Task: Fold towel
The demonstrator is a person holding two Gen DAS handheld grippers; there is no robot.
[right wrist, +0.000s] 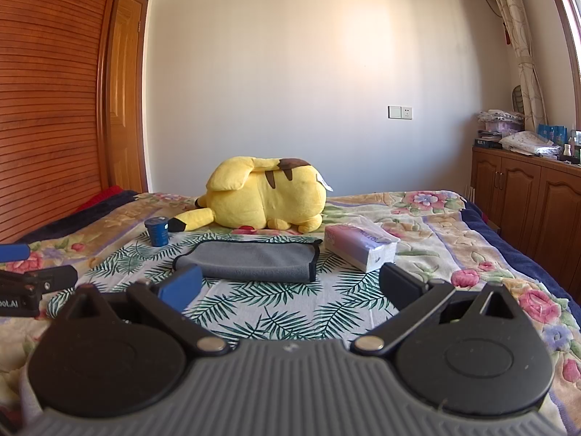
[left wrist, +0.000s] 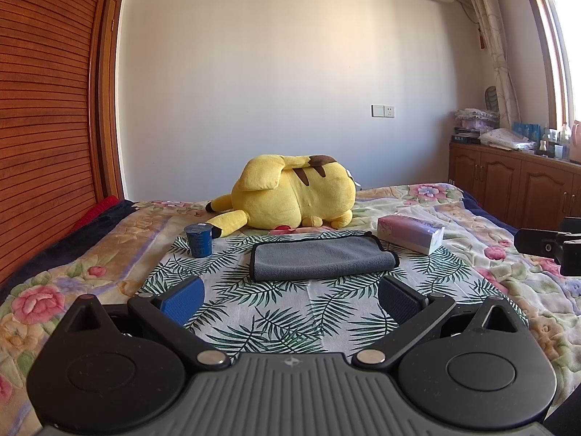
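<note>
Two handheld grippers hang low over a bed, both empty. Nearest the lens, the left gripper [left wrist: 290,299] has its blue-padded fingers [left wrist: 183,299] spread wide with nothing between them; the right gripper [right wrist: 290,289] is likewise splayed and holds nothing. Both sit short of the towel, apparently backed off from it.

The grey towel [left wrist: 321,258] lies just beyond the fingers on a palm-leaf cloth [left wrist: 276,312] spread over the floral bedspread [left wrist: 508,272], seemingly laid as a flat working surface. The towel is doubled over: a rounded fold runs along its near edge, and the dark-trimmed edges meet at the far side. Judged from that, at least one fold looks done; whether another is intended cannot be told.

Left of the towel and slightly behind it stands a small blue cup [left wrist: 199,239], apart from the fabric. Right of the towel, near its far corner, sits a pink-and-white tissue pack [left wrist: 410,234], close but apparently not touching. Directly behind the towel, a yellow plush toy [left wrist: 294,194] lies on its side. The three ring the towel but leave its near edge clear for the grippers.
</note>
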